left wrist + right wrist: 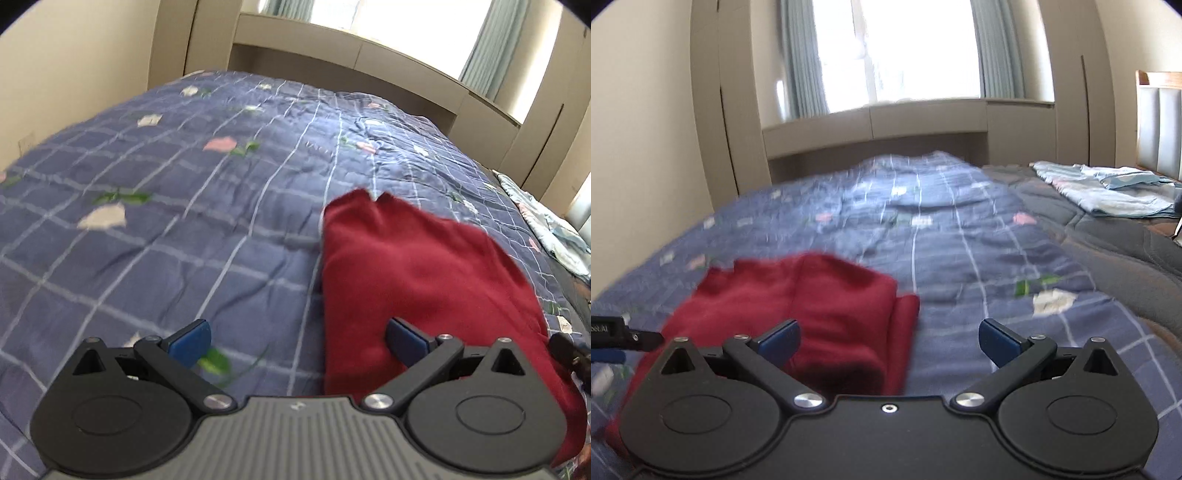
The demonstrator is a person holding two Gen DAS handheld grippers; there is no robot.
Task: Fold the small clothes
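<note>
On the quilt (184, 240) your red garment (424, 277) lies part-folded; left gripper (297, 341) and right gripper (888, 341) hover spread wide, empty, ready to regrasp.

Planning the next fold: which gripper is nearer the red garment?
About equal. The left gripper has the red garment at its right finger; the right gripper has it at its left finger. Both open.
</note>
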